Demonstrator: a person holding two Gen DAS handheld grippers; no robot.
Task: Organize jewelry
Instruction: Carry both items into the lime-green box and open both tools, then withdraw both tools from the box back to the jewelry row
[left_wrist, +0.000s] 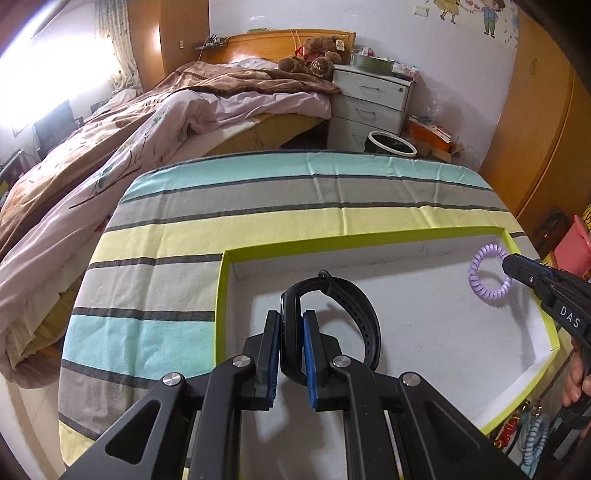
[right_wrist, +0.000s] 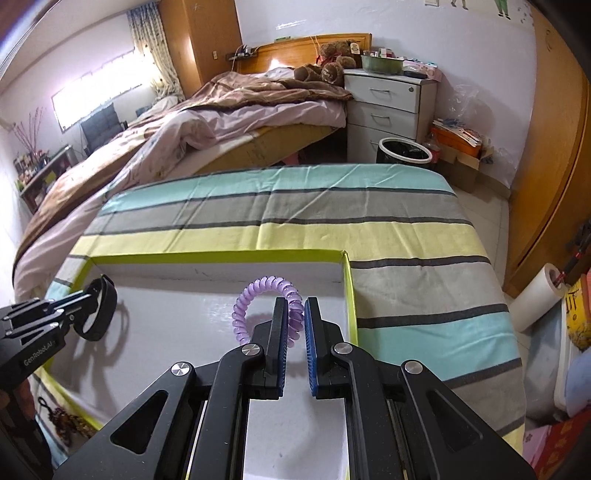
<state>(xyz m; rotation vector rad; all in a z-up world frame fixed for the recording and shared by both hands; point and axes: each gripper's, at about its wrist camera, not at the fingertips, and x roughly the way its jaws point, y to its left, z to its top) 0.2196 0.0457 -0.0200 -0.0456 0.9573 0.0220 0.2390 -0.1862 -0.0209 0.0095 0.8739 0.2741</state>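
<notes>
Watch (left_wrist: 295, 332) btwn left hand-held gripper (left_wrist: 291, 320) pads, over tray (left_wrist: 221, 295).

A home bedroom: an unmade bed (left_wrist: 207, 107) with a wooden headboard (left_wrist: 273, 42), a brown teddy bear (left_wrist: 314, 55) on it, a white drawer nightstand (left_wrist: 369, 103), a curtained window (right_wrist: 110, 77), wooden wardrobes (right_wrist: 546, 155) and cartoon wall stickers (left_wrist: 476, 14).

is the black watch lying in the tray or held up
Held up. The left claw is shut on the black watch, above the white floor of the tray, where its shadow falls.
</notes>
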